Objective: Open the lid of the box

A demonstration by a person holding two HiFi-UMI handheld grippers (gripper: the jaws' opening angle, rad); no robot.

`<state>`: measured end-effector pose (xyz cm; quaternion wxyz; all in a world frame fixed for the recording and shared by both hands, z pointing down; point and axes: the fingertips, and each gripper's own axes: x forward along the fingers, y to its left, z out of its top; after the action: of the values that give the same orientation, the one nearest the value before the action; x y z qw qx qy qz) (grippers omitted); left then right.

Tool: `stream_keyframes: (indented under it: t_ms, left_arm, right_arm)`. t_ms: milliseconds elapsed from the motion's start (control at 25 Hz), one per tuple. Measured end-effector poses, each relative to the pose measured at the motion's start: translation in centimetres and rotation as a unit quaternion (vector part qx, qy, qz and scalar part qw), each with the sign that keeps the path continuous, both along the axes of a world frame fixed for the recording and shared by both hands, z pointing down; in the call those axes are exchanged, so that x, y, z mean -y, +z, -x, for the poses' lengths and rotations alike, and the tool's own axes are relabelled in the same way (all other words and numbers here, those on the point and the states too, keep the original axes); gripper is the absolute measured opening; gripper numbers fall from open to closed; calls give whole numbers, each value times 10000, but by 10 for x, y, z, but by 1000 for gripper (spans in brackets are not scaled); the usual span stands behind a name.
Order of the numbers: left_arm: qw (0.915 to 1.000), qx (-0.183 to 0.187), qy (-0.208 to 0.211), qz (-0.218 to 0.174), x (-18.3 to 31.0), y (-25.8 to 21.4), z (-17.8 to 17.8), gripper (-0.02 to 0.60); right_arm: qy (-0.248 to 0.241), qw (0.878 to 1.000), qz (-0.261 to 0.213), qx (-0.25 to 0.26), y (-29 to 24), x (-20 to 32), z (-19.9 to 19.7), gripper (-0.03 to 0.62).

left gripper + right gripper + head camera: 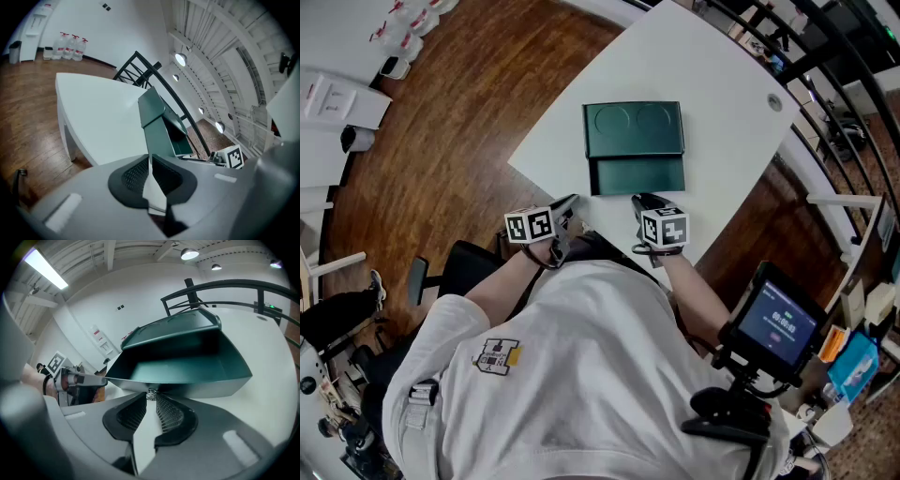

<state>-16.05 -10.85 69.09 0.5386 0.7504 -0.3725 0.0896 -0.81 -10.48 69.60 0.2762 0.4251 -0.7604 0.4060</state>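
Observation:
A dark green box (637, 175) stands on the white table (722, 141) with its lid (634, 129) swung back, its inner face with two round marks showing. The right gripper view looks into the empty base (187, 364) under the raised lid (171, 329). My right gripper (640, 201) is at the box's front wall, its tips pinching a small metal clasp (150, 394). My left gripper (567, 204) is shut and empty near the table's front edge, left of the box (164, 133). The right gripper's marker cube (233, 157) shows in the left gripper view.
Wooden floor (441, 159) lies left of the table. A black railing (825, 56) runs behind it at the right. A chair arm (417, 279) and a mounted screen (773, 323) flank the person. Water bottles (70, 47) stand by the far wall.

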Motion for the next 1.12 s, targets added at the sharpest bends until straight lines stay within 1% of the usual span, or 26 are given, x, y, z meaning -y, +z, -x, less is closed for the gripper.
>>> stream_keyframes:
  t_ms: [120,200,320,440,520,600,720,800,840,920,1040,1120]
  left_arm:
    - [10000,29,-38,36,-5,3,2,23]
    - [10000,51,-42,26,-8,1,-1,23]
    - [10000,84,-27,-27,-17,-4,-10,23]
    - [9999,103,-1,-35,-18,-3,-12,23]
    - [9999,109,14,-43,-14,-3,-8,23]
    - [9999,111,27,-33,-13,-4,-5,23]
    - [9999,101,96,-9,-36,-8,-11,20]
    - [9998,76,178,-77,-57,-14,-28,0]
    - [9996,63,234,-123,-64,-17,-37,1]
    - [9992,52,364,-176,-72,-20,-47,0]
    - [9984,9,547,-171,-77,-21,-53,0]
    - [9978,74,625,-211,-79,-20,-56,0]
  right_arm:
    - [-12,9999,118,13,8,-19,0,63]
    - [-5,9999,92,78,8,-27,-1,63]
    - [-4,10000,3,87,2,-33,-6,63]
    - [20,9999,33,96,4,-31,-7,64]
    - [110,9997,46,230,4,-27,-5,69]
    - [195,9989,4,434,-2,-27,-4,96]
    - [303,9966,-137,755,-14,-56,-22,103]
    - [398,9932,-331,1040,-25,-83,-46,54]
    - [442,9914,-416,1156,-29,-93,-56,25]
    - [501,9898,-448,1254,-30,-106,-67,0]
    - [536,9900,-334,1262,-23,-113,-67,0]
    - [530,9899,-309,1281,-20,-115,-66,0]
